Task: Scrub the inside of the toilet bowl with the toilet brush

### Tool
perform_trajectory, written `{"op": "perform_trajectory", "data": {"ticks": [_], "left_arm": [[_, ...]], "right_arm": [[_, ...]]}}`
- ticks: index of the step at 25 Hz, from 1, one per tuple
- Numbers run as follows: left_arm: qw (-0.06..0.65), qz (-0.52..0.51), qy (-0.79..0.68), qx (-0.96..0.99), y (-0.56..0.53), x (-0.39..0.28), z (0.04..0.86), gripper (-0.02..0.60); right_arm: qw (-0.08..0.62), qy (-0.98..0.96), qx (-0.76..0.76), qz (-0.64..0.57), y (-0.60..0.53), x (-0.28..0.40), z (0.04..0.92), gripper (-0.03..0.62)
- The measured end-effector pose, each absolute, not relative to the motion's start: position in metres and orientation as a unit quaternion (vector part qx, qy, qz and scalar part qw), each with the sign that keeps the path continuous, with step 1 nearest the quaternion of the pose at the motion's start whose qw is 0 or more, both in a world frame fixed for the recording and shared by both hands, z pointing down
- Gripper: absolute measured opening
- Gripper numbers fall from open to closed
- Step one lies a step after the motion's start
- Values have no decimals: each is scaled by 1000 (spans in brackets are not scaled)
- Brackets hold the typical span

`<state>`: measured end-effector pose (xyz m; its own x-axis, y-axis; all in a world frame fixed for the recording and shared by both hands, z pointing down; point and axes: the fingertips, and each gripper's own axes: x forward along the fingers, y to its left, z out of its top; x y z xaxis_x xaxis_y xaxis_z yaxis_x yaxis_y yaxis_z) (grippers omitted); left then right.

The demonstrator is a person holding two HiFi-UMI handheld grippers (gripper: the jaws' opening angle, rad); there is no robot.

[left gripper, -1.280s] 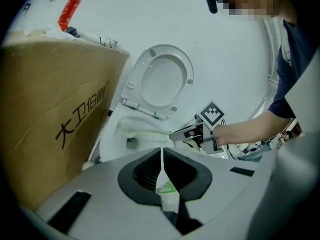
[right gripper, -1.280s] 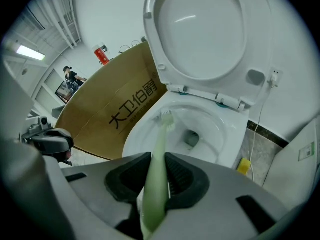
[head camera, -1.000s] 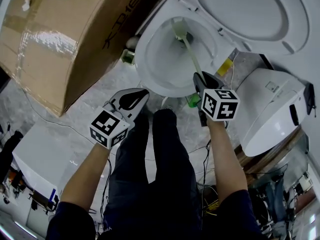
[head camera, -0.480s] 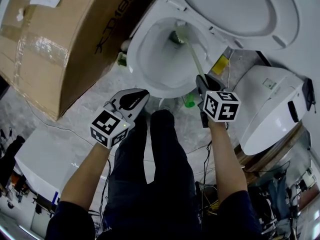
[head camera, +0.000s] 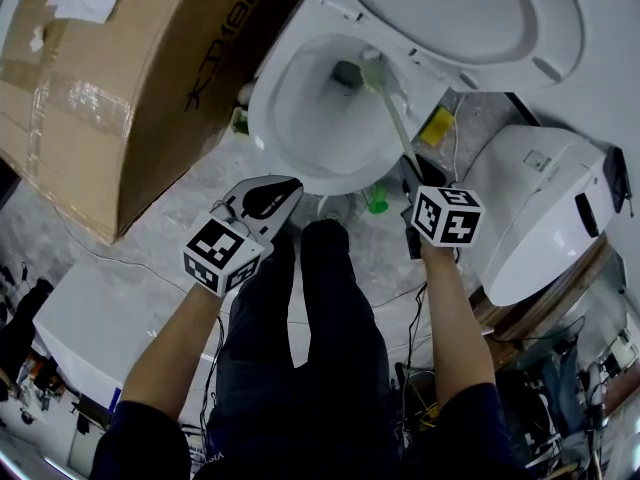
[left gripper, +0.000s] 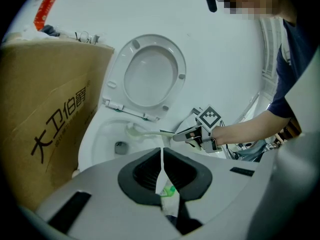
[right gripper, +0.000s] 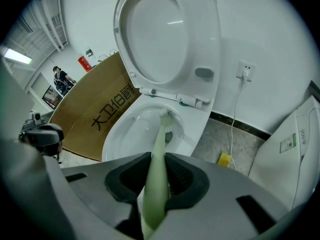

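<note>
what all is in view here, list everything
toilet bowl: 1, white, top centre
toilet lid: 1, white, raised behind the bowl
toilet brush: 1, pale green, head inside the bowl
cardboard box: 1, brown, left of the bowl
sponge: 1, yellow, floor right of the bowl
white fixture: 1, white, far right
left gripper: 1, grey, shut and empty, in front of the bowl
right gripper: 1, grey, shut on the brush handle

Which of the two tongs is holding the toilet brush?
The right tongs: shut on the pale green toilet brush, whose head is inside the toilet bowl. The left tongs are shut on nothing, back from the bowl.
</note>
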<state>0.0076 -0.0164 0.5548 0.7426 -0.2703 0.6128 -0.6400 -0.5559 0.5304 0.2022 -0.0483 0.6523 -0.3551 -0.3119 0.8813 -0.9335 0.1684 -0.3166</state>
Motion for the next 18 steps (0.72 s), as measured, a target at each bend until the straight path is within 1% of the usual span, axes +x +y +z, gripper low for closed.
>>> {"op": "perform_trajectory", "data": {"ticks": [8, 18], "left_arm": [[376, 233, -266, 856, -17, 1, 546, 41], [348, 223, -269, 870, -27, -13, 505, 41]], "right_arm": [[327, -689, 458, 456, -44, 184, 643, 92], [308, -701, 463, 447, -41, 157, 602, 92]]}}
